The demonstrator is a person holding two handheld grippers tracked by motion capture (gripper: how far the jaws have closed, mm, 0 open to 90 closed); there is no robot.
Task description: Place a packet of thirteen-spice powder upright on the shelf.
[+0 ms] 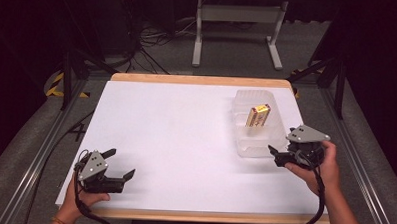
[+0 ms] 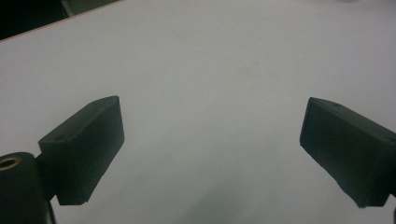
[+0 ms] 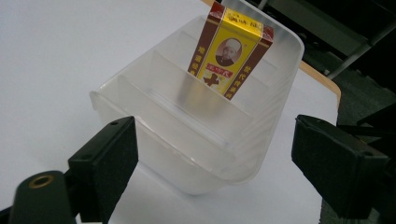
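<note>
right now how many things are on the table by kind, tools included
clear plastic bin: 1
yellow and red box, standing in the bin: 1
tools, left tool and right tool, both open: 2
total: 4

Left hand-held gripper (image 1: pixel 120 164) and right hand-held gripper (image 1: pixel 276 155), jaws spread wide (each in a hand)

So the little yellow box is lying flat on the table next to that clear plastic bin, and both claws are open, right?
Not quite. The yellow box stands upright inside the clear bin, not flat on the table beside it; the right gripper view shows this. Both the left gripper and right gripper are indeed open.
</note>
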